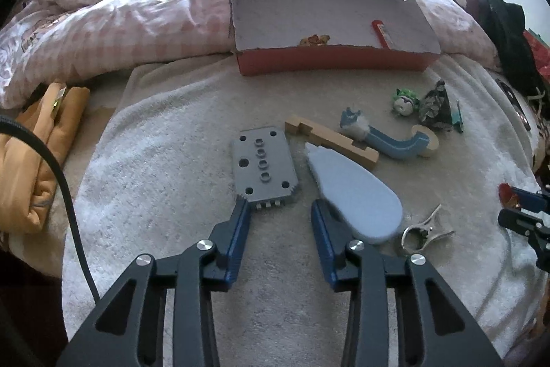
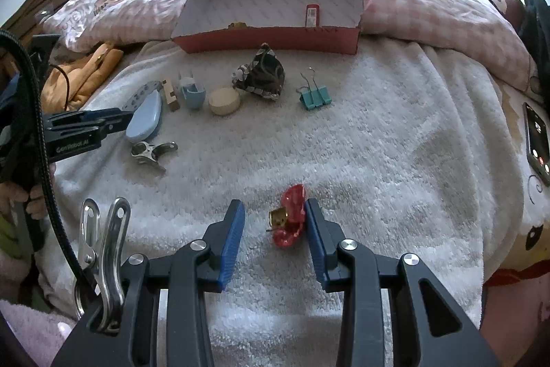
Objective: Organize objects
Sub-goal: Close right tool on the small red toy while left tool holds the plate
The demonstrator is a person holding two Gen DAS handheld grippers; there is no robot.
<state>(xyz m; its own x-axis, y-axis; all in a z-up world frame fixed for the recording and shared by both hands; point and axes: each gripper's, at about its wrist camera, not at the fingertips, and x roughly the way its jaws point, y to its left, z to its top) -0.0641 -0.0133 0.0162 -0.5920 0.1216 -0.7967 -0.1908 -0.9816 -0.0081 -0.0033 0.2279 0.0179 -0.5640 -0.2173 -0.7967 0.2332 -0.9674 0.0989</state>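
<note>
Red box (image 2: 271,38): open, shallow, pale-lined, at upper centre of the right wrist view, on the white towel (image 2: 378,143) where it meets the pink checked duvet (image 2: 429,6). Contents: a red-and-white packet (image 2: 312,15) leaning against the front wall toward the right; a small brownish item (image 2: 237,24) at the front wall near centre, too small to identify.

Loose items on the towel, in front of the box:
- dark patterned pouch (image 2: 263,74), nearest the box front
- teal binder clip (image 2: 314,97), right of the pouch
- cream round disc (image 2: 224,101), just left of the pouch
- blue curved piece (image 2: 192,93) and wooden notched block (image 1: 330,140), farther left
- pale blue oval case (image 1: 357,195), lower centre of the left wrist view
- grey perforated plate (image 1: 263,165), just left of the case
- small green figurine (image 1: 405,100)
- metal spring clip (image 1: 424,231), lower right of the case
- red crumpled ornament (image 2: 290,217) with a gold part

Left gripper (image 1: 280,212): fingers spread open, holding nothing, one tip at the plate's near edge, the other against the case.

Right gripper (image 2: 275,217): fingers open, the ornament between them, touching the right-hand one.

Periphery: orange cloth (image 1: 37,153) at left; phone (image 2: 538,143) at the right edge.
</note>
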